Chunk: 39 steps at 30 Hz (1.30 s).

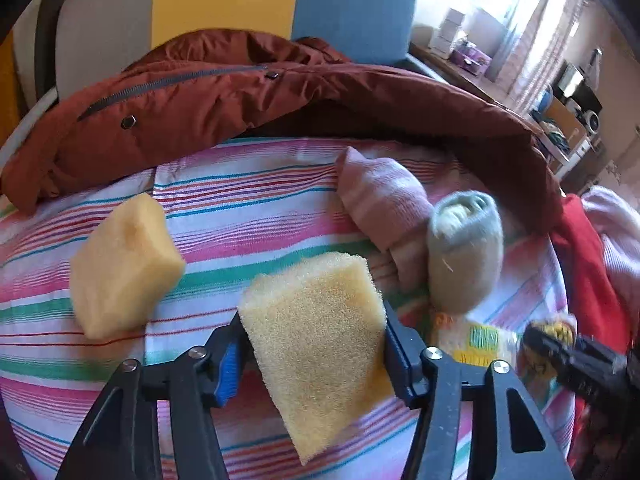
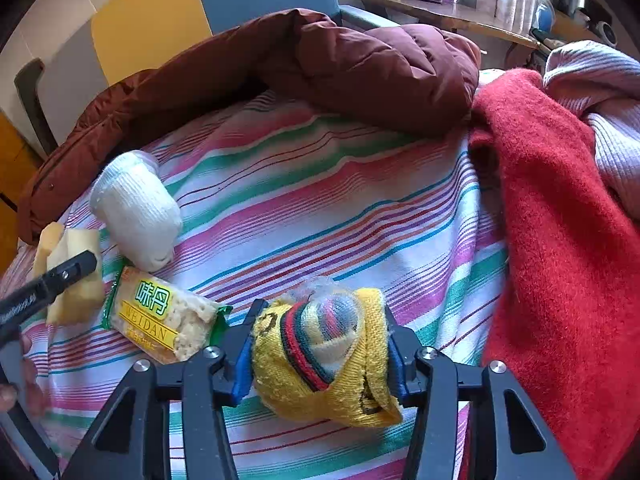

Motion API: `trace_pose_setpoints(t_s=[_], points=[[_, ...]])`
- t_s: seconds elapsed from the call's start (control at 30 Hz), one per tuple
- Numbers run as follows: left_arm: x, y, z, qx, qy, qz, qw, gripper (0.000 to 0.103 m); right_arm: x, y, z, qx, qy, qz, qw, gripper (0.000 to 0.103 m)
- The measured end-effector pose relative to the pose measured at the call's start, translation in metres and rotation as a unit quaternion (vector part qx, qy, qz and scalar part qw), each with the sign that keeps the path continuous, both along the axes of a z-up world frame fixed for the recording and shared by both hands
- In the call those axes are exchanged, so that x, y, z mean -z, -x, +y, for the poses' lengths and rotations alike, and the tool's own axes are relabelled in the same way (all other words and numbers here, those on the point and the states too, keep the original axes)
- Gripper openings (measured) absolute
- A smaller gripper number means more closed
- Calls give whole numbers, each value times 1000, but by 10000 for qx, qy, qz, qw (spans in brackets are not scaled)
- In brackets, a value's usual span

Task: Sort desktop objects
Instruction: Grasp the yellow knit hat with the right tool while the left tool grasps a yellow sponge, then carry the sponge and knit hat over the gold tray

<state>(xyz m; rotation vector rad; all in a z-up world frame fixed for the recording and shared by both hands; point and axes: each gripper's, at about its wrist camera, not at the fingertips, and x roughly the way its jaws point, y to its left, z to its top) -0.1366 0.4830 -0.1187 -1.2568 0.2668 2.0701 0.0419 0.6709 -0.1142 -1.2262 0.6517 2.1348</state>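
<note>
left gripper (image 1: 314, 350) clamping yellow foam sponge block (image 1: 320, 340), right gripper (image 2: 320, 354) gripping rolled yellow striped sock (image 2: 324, 356), wrapped rice cracker snack (image 2: 160, 316) lying at 10 o'clock, striped bedsheet (image 2: 320, 208) underneath

The right gripper (image 2: 320, 354) clamps a rolled yellow knit sock (image 2: 320, 364) between its fingers (image 2: 240, 368) above the striped bedsheet (image 2: 320, 200). A green-edged wrapped rice cracker (image 2: 160, 316) lies just beside it, a rolled white sock (image 2: 136, 210) nearby.

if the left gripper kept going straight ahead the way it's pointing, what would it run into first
Probably the rolled pink sock, which lies just beyond the yellow sponge clamped in the left gripper. The grey sock roll stands slightly right of that line. Depth is hard to judge through the fisheye.
</note>
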Motion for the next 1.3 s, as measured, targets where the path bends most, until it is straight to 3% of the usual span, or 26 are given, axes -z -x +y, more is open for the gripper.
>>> trace_pose_setpoints(t_s=[0.43, 0.87, 1.3], points=[[-21, -48, -80, 23, -108, 283, 9995, 59, -32, -6, -15, -405, 19, 806, 9959, 50], [-70, -68, -175, -498, -327, 841, 9947, 59, -52, 15, -78, -1457, -24, 1021, 9840, 50], [-90, -77, -260, -970, -531, 910, 9897, 59, -70, 46, -161, -2126, 229, 1076, 9709, 51]])
